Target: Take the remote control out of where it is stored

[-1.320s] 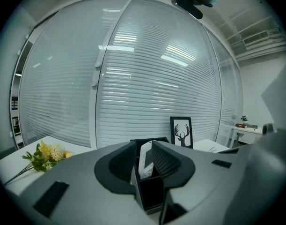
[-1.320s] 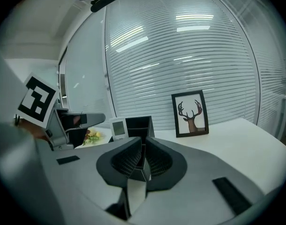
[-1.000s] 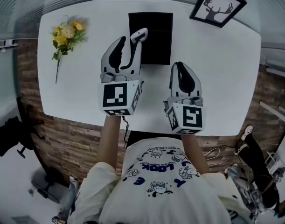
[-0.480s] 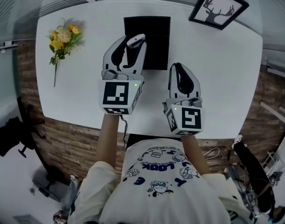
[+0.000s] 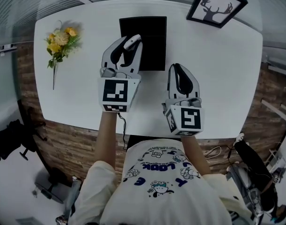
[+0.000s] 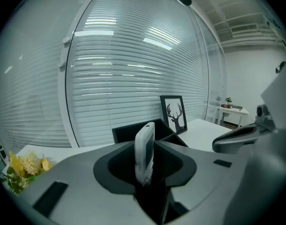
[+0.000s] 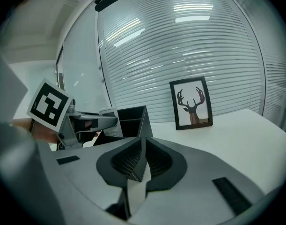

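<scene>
Shirt fabric (image 5: 161, 182), white with blue print, fills the nearest part of the head view, and two bare forearms reach from it toward twelve o'clock over the white tabletop (image 5: 217, 69). At the end of the right forearm we see the right hand-held gripper (image 5: 179, 69), its jaws pressed together with nothing between them, hanging above bare tabletop near the front edge. At about nine o'clock from it, slightly farther out, sits the left hand-held gripper (image 5: 128, 45). Its jaws are closing, and the white remote control (image 5: 133, 42) is clamped between them by its lower end. In the left gripper view the remote control stands almost upright, with its top tipped slightly to one o'clock. From the head view it overlaps the near left corner of the black storage box (image 5: 152, 27), which lies at twelve o'clock from the left hand-held gripper. The left gripper view shows that box just behind the remote control, open at the top and split by a divider. We cannot tell whether the remote control touches the box. Farther out, at ten o'clock, a small bunch of yellow flowers (image 5: 61, 39) lies flat on the tabletop. At two o'clock a framed deer picture (image 5: 216, 3) stands near the far edge. Beyond everything, pale horizontal blinds (image 6: 133, 69) cover the window.
</scene>
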`<state>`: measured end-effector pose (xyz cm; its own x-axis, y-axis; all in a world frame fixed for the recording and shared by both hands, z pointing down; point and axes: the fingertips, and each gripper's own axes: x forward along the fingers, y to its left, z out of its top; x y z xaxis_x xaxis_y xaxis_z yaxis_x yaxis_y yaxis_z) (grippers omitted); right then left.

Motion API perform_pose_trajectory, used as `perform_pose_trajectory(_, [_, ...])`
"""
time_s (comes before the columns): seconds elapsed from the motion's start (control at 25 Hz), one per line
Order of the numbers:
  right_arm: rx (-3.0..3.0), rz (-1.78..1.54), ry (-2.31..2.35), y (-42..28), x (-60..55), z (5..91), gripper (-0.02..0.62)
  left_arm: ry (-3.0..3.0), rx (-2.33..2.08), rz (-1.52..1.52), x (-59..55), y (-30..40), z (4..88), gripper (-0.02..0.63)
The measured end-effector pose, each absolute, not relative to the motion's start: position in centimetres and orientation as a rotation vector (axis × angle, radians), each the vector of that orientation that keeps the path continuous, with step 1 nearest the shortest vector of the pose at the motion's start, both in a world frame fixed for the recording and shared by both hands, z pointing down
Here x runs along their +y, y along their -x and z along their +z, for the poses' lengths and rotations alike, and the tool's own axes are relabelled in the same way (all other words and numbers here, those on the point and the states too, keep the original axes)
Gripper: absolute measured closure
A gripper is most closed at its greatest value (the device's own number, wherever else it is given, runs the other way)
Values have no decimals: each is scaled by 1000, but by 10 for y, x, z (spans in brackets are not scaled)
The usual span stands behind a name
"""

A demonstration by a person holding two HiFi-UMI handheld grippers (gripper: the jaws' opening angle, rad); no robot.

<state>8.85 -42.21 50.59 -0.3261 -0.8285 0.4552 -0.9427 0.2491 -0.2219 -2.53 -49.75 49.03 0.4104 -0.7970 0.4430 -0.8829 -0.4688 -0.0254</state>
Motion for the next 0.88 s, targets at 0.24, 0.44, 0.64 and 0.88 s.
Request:
perform_pose_trajectory(0.24, [-2270, 673, -1664, -89, -421, 505, 549, -2450, -1456, 602, -495, 25, 489, 514])
perform_pose_trajectory(0.44, [-2271, 662, -1658, -85, -416, 502, 549, -2447, -1440, 577, -492, 29, 487, 526])
perform_pose_trajectory(0.64, [-2272, 648, -1665, -83, -412, 496, 549, -2470, -1443, 564, -491, 29, 475, 528])
perform_pose_trajectory(0.88, [-2287, 627, -1688, -81, -407, 484, 549, -2489, -1467, 463, -487, 35, 443, 529])
